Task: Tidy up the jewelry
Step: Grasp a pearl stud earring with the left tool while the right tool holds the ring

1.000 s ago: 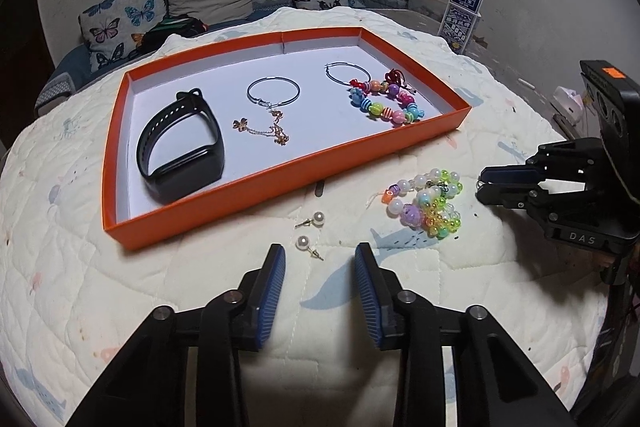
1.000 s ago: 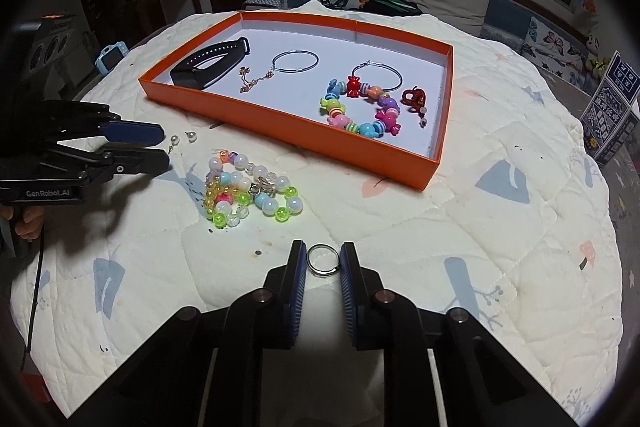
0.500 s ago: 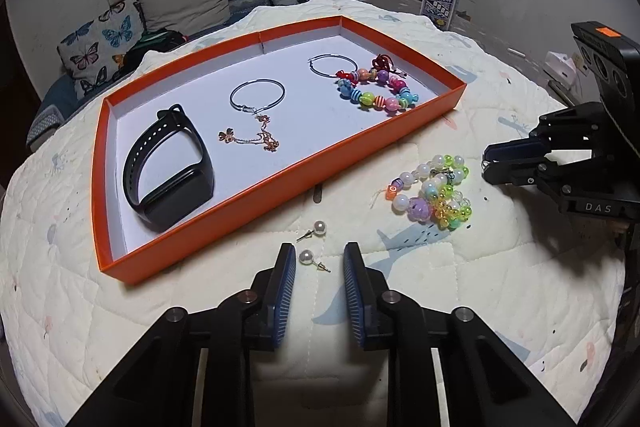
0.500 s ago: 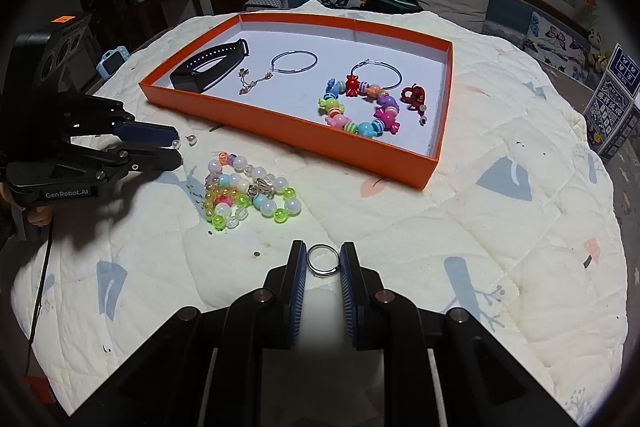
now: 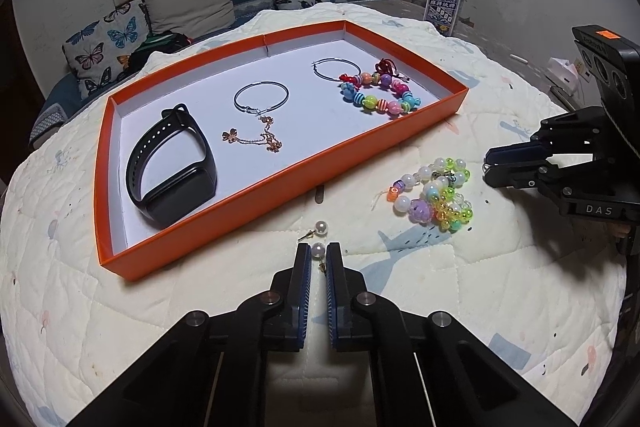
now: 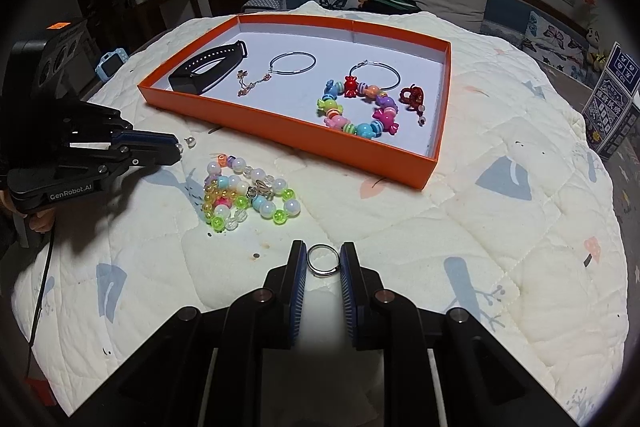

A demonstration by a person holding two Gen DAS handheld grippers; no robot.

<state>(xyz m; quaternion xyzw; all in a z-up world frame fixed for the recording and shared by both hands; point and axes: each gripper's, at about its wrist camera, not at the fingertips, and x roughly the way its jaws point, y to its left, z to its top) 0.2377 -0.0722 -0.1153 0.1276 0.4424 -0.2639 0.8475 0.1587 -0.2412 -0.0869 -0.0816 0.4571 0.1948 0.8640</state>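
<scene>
With left gripper (image 5: 319, 254) clamped on pearl stud (image 5: 318, 249), right gripper (image 6: 323, 259) on ring (image 6: 323, 259): tiny, slippery, pinch centrally, lift slow.

The held pearl earring's (image 5: 318, 250) post is partly hidden between the pads, its lower end indistinct.

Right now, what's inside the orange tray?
Inside the orange tray: a black fitness band, two silver hoops, a gold chain, a candy-bead bracelet and a red charm. The near wall hides a strip of the floor.
</scene>
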